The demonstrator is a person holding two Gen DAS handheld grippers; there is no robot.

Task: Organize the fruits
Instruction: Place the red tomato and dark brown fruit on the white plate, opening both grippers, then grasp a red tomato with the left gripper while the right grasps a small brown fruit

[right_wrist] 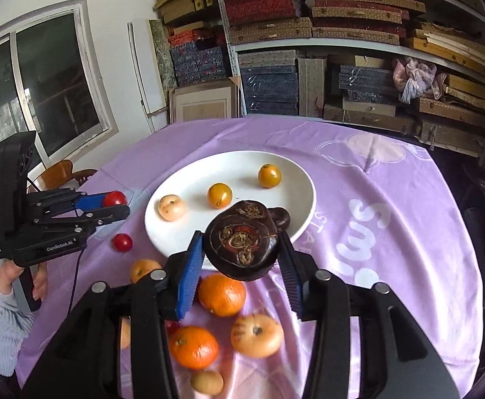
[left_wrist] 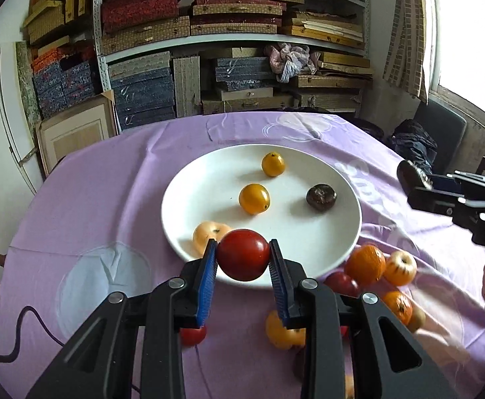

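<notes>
My left gripper (left_wrist: 243,252) is shut on a red tomato (left_wrist: 242,259) and holds it above the near rim of the white plate (left_wrist: 325,232). My right gripper (right_wrist: 242,249) is shut on a dark brown fruit (right_wrist: 242,242) just above the plate's near rim (right_wrist: 162,232). On the plate lie two yellow-orange fruits (left_wrist: 254,198) (left_wrist: 273,164), a pale peach fruit (left_wrist: 205,232) and another dark brown fruit (left_wrist: 321,197). The left gripper with its tomato (right_wrist: 114,198) also shows at the left in the right wrist view.
Loose fruit lies on the purple tablecloth (right_wrist: 392,232) near the plate: oranges (right_wrist: 222,294) (right_wrist: 194,347), a pale apple (right_wrist: 257,335), a small red tomato (right_wrist: 122,242), a small tan fruit (right_wrist: 206,382). Shelves of boxes (left_wrist: 229,33) stand behind the table.
</notes>
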